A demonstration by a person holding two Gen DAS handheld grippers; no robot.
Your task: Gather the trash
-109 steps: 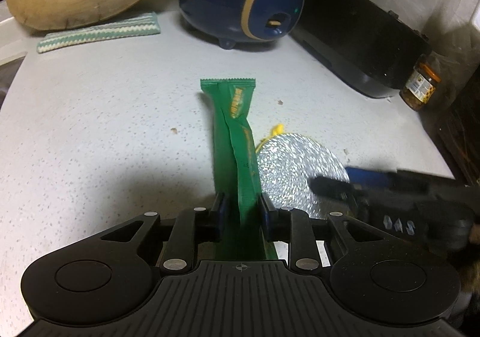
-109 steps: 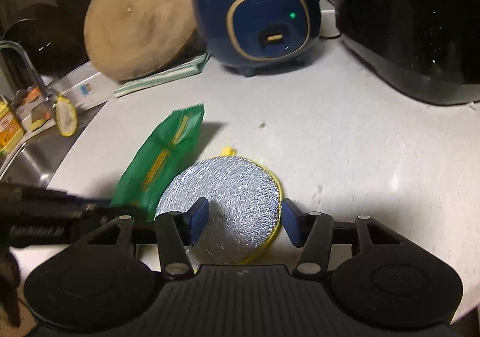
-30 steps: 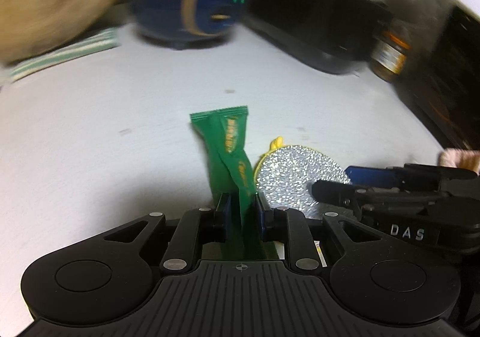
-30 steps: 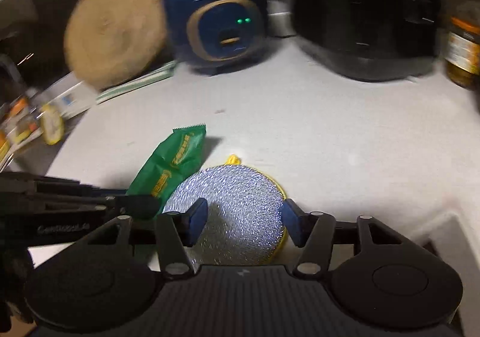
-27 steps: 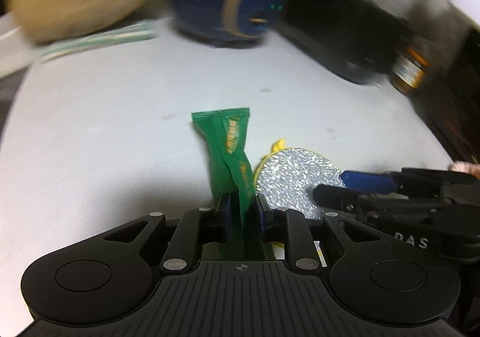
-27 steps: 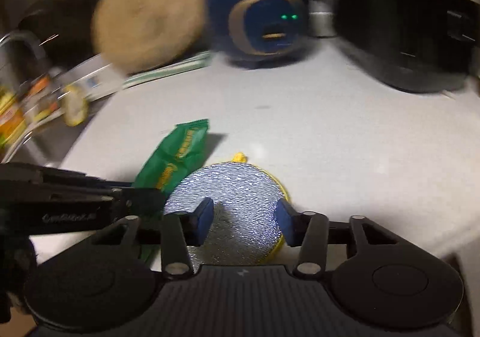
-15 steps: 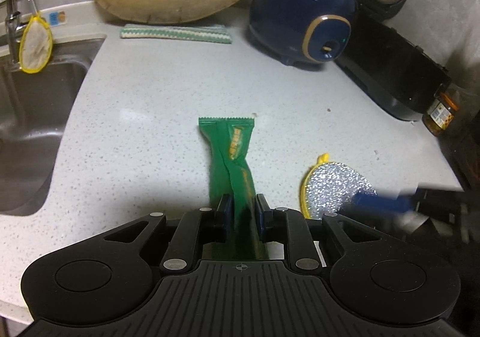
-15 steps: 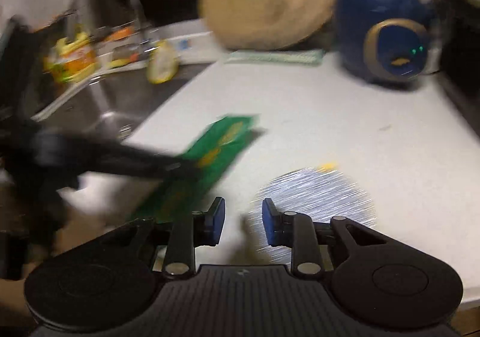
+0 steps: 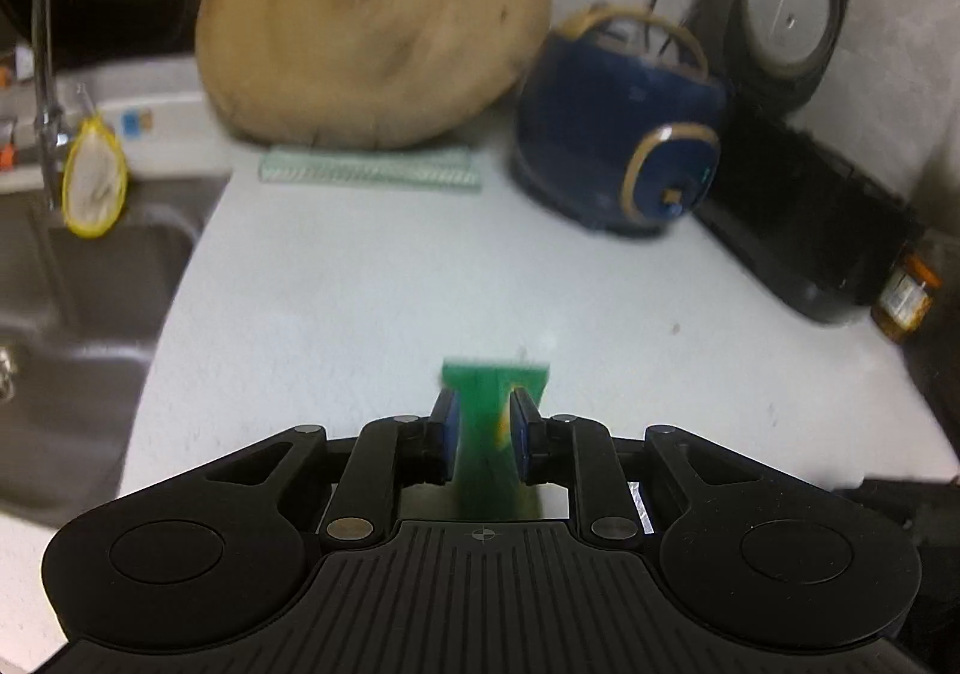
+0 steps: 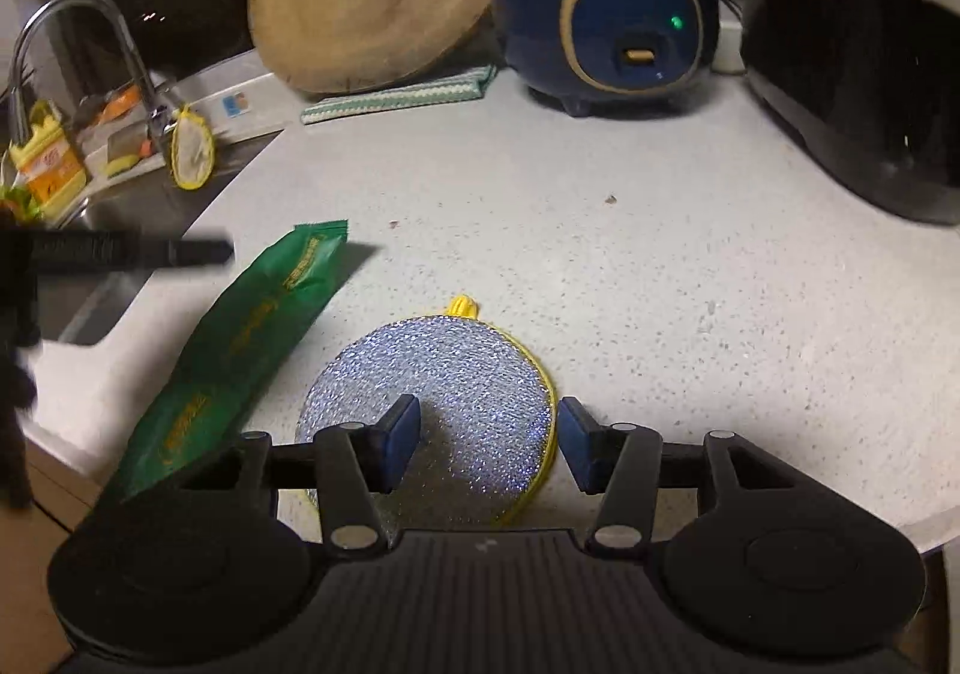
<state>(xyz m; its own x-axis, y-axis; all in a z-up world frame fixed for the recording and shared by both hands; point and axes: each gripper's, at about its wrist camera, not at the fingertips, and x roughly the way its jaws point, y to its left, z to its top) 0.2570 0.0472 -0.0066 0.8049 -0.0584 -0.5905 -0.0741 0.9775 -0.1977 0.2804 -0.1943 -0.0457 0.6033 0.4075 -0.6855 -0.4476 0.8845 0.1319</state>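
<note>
A long green snack wrapper (image 9: 486, 392) sits between the pads of my left gripper (image 9: 484, 422). The pads still touch it on both sides, though the jaws are easing open slightly. In the right wrist view the wrapper (image 10: 258, 326) hangs tilted above the white counter (image 10: 660, 284), its near end past the counter's edge. The left gripper's fingers (image 10: 150, 252) come in from the left at its far end. My right gripper (image 10: 487, 422) hovers over a round silver scouring pad (image 10: 456, 362) with a yellow rim. Its jaws are opening and grip nothing.
At the back stand a round wooden board (image 9: 372, 32), a blue rice cooker (image 10: 606, 8) and a black appliance (image 10: 852, 92). A striped cloth (image 10: 396, 98) lies before the board. The sink (image 9: 72, 314) with its tap is at the left; a jar (image 9: 906, 302) is far right.
My left gripper has risen and drawn back with the wrapper, so less of it shows ahead of the jaws. My right gripper's jaws narrowed, then widened again over the scouring pad.
</note>
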